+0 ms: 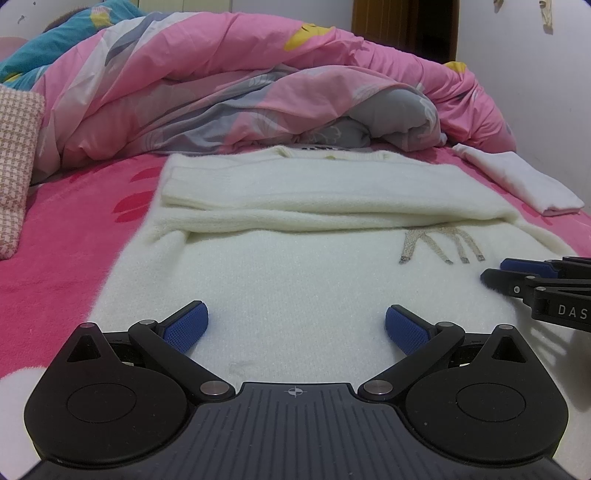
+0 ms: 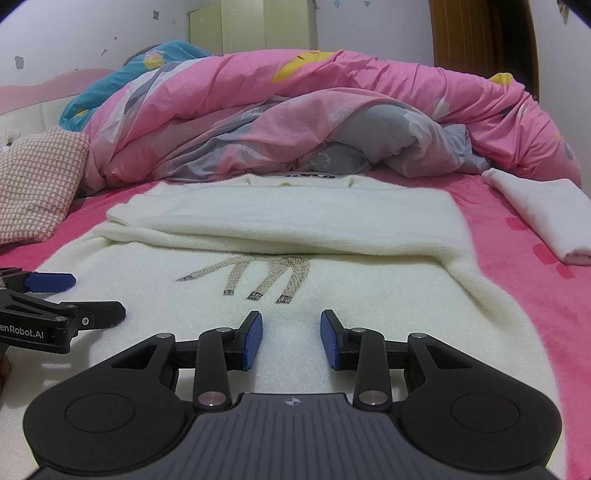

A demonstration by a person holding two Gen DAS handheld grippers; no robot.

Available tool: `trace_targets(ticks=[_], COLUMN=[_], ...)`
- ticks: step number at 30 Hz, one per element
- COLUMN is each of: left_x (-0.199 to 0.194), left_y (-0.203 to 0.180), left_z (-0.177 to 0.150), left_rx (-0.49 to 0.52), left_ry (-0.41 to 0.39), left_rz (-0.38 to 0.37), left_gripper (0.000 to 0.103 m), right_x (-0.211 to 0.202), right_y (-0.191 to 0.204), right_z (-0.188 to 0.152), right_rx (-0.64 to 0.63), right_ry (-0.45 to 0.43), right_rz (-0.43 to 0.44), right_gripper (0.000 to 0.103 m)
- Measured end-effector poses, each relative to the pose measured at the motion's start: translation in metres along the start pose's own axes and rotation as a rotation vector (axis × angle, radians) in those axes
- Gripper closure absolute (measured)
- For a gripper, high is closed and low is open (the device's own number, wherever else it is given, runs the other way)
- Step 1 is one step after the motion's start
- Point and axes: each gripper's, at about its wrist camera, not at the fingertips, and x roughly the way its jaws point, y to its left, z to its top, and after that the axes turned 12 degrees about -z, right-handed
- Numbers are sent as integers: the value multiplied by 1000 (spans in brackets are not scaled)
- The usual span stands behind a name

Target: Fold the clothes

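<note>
The cream sweater (image 1: 295,258) lies mid-bed, sleeves folded across, while the left gripper (image 1: 296,326) gapes wide and the right gripper (image 2: 291,339) narrower, both empty above its hem.

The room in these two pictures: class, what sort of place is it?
Most likely a bedroom: a pink bedsheet under a cream sweater, a rumpled pink duvet behind, and a wardrobe by the wall.

I count one cream sweater (image 2: 280,332) spread on one bed (image 2: 517,258), one folded white garment (image 2: 546,218), one pink quilt (image 2: 295,110), one checked pillow (image 2: 37,184), and two grippers, left gripper (image 1: 296,325) and right gripper (image 2: 291,339), each with two blue-padded fingers (image 2: 253,339).
</note>
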Motion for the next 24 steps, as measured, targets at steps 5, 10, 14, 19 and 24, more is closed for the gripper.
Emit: trace_targets(ticks=[5, 10, 14, 19, 24], left_x=[-3, -16, -30, -40, -46], left_y=[-1, -8, -17, -22, -24], left_z=[1, -3, -12, -14, -18], left_rx=[-10, -46, -67, -88, -104], left_ry=[6, 18, 19, 47, 59], left_rz=[14, 57, 89, 91, 88], left_gripper=[0, 0, 0, 0, 0], right_x=[2, 2, 1, -6, -21], right_y=[-4, -4, -1, 6, 6], right_z=[0, 1, 2, 0, -10], right_rx=[24, 28, 16, -23, 12], right_ry=[6, 8, 8, 7, 4], right_rz=[17, 18, 5, -31, -58], right_gripper=[66, 66, 66, 65, 62])
